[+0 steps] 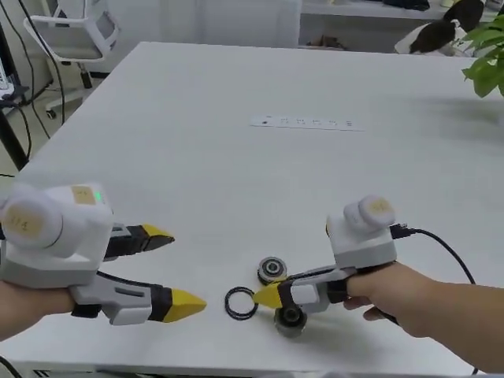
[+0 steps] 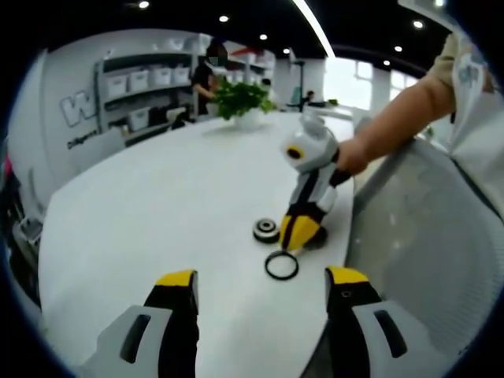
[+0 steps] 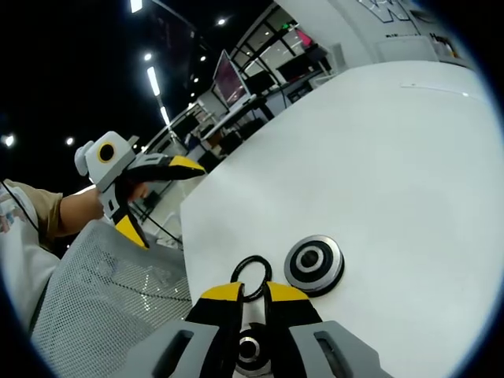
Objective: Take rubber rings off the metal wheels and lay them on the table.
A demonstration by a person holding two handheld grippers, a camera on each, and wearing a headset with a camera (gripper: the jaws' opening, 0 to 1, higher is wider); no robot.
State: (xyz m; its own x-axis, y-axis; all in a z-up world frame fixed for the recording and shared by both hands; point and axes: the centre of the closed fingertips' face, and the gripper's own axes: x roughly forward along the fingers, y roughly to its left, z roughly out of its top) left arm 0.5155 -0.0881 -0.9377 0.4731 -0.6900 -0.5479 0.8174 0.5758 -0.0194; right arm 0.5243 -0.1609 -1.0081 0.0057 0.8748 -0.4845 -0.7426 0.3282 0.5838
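Note:
A loose black rubber ring (image 1: 240, 303) lies flat on the white table (image 1: 236, 157) near its front edge. My right gripper (image 1: 269, 295) rests low just right of it, jaws drawn together with only a thin gap, its yellow tips almost touching the ring (image 3: 252, 277). One metal wheel (image 1: 272, 268) stands just behind the tips. A second wheel (image 1: 290, 319) sits under the gripper, glimpsed through the slit between the jaws (image 3: 252, 350). My left gripper (image 1: 177, 268) hovers open and empty left of the ring (image 2: 281, 266), pointing at it and at the right gripper (image 2: 301, 230).
The table's front edge runs close below the wheels. A cable (image 1: 449, 248) trails from the right gripper. A strip of small labels (image 1: 307, 122) lies mid-table. A plant (image 1: 488, 55) stands at the far right, and an office chair (image 1: 71, 31) at the far left.

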